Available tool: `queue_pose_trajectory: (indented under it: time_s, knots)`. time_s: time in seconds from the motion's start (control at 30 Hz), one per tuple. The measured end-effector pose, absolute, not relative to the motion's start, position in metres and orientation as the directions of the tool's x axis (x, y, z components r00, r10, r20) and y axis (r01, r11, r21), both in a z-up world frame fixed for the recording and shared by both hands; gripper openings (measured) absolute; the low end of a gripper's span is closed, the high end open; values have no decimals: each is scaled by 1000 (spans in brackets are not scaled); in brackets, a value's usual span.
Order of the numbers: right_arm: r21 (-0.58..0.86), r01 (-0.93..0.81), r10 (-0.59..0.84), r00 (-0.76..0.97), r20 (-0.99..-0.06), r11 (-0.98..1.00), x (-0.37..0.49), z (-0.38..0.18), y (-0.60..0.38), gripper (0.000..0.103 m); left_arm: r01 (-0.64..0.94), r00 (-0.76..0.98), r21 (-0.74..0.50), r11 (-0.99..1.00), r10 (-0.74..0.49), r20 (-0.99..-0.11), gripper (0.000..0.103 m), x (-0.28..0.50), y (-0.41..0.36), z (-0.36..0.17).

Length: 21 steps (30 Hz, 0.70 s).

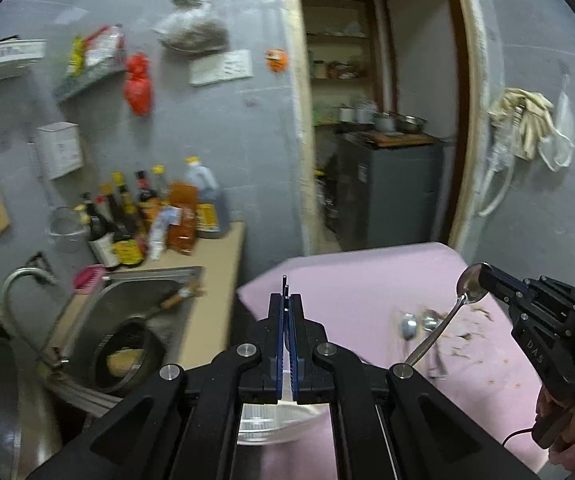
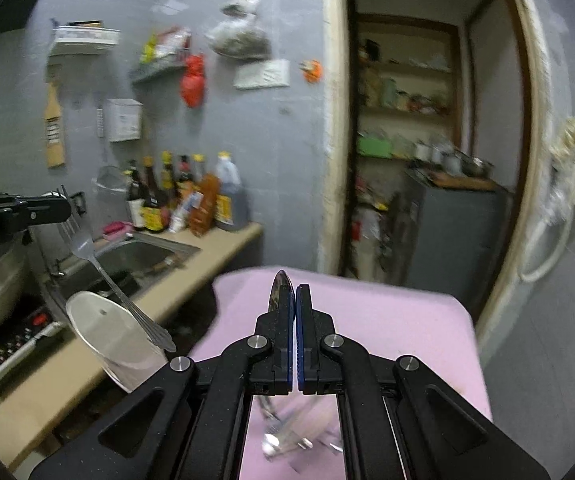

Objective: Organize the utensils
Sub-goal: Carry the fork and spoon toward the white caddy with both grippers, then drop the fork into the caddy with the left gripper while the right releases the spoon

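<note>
— Two black two-finger grippers hang above a pink-covered table (image 1: 367,276) in a grey-walled kitchen. What does each one carry?

— Left gripper (image 1: 286,300), jaws pressed nearly together, pinches a thin metal fork (image 2: 119,292) by its head; from the right wrist view the fork's patterned handle slopes down in front of a tilted white round container (image 2: 103,332) at the counter's edge. Right gripper (image 2: 294,292) is likewise clamped, on the bowl of a shiny steel spoon (image 1: 447,312), whose handle hangs down and towards the left gripper.

— Where are the other utensils?

— Several more steel spoons (image 1: 417,326) lie on the pink cloth below the raised spoon, blurred, beside brownish marks.

— And the surroundings?

— Dark sauce bottles with yellow caps (image 1: 143,216) crowd the beige counter behind a steel sink (image 1: 147,292); a red plastic bag (image 1: 138,84) hangs on the wall. Part of a hand (image 1: 567,428) grips the right gripper's handle.
</note>
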State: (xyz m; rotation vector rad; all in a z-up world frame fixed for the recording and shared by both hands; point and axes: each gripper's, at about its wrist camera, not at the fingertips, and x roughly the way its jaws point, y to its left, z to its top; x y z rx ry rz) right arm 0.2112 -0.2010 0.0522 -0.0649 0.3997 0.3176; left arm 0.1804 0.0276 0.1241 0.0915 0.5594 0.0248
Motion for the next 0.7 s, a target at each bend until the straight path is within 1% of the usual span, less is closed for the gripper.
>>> queue_pose_trajectory:
  time_s: [0.13, 0.27, 0.4, 0.57, 0.7]
  knots:
    - [-27, -379, 341, 859, -383, 925, 215, 61, -158, 1, -75, 852, 113, 991, 123, -510, 3, 169, 61, 131]
    - [-87, -415, 354, 852, -385, 906, 212, 63, -120, 1, -123, 848, 119, 985, 167, -503, 3, 162, 87, 133]
    - [-181, -427, 332, 856, -396, 886, 208, 59, -84, 1, -153, 836, 154, 976, 211, -506, 3, 160, 104, 125]
    - [-230, -409, 284, 855, -434, 883, 210, 49, -57, 1, -166, 822, 187, 968, 241, -517, 3, 163, 120, 114]
    - [-255, -373, 222, 853, -472, 892, 215, 36, -45, 1, -157, 812, 192, 969, 237, -533, 3, 167, 130, 102]
